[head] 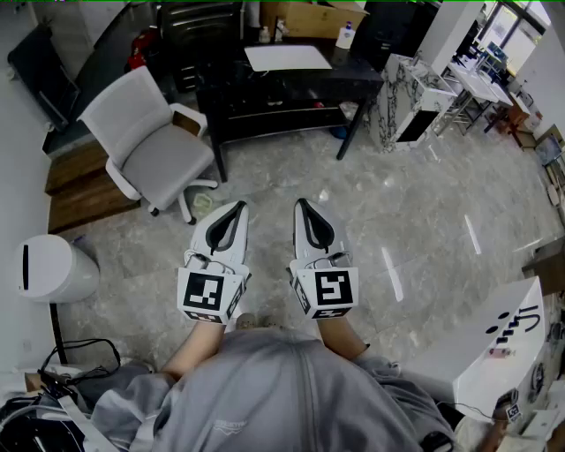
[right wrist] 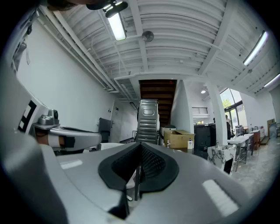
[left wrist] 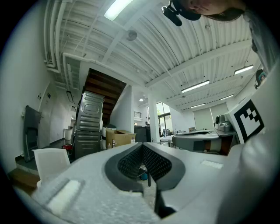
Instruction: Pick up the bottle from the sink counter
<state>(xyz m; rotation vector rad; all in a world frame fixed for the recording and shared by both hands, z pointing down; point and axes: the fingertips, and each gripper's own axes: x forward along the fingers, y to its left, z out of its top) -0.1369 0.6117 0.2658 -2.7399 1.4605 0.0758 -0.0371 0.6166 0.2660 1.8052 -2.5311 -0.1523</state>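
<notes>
A small white bottle with a blue cap stands on the far right end of a black table, next to a cardboard box; in the right gripper view the bottle is tiny and far off. My left gripper and right gripper are held side by side over the floor, pointing towards the table and well short of it. Both are shut with nothing between the jaws. In the left gripper view its tips meet, and the right gripper shows the same in its own view.
A white office chair stands ahead on the left. A white bin sits at the far left. A marble-patterned cabinet stands right of the table. A white counter lies at my near right. Pale tiled floor stretches between.
</notes>
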